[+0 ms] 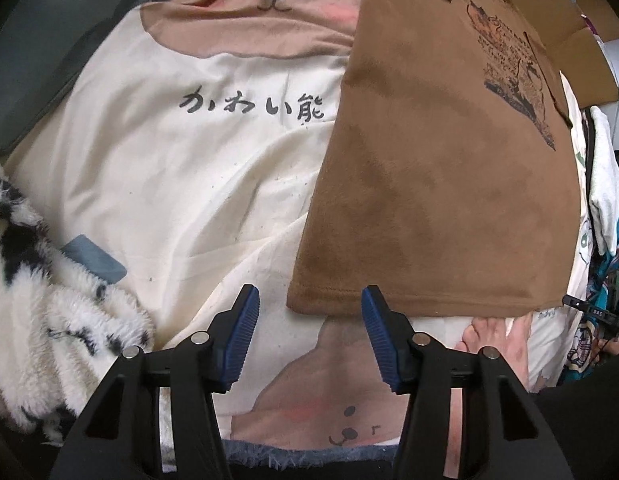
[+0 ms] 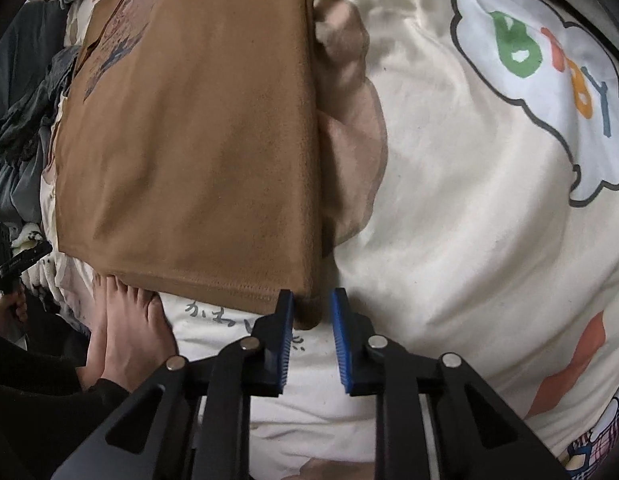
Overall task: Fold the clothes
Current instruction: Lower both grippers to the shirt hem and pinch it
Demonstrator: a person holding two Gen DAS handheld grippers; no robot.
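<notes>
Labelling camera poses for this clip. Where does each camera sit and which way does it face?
Left wrist: on the left gripper, facing down at the brown shirt's near left corner on the cream blanket; a bare foot shows.
Right wrist: on the right gripper, facing down at the shirt's near right corner between its fingers; foot too.
Shared: shirt, blanket, foot.

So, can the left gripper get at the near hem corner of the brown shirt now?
Probably yes: the left gripper is open right at the brown shirt hem, nothing between.
</notes>
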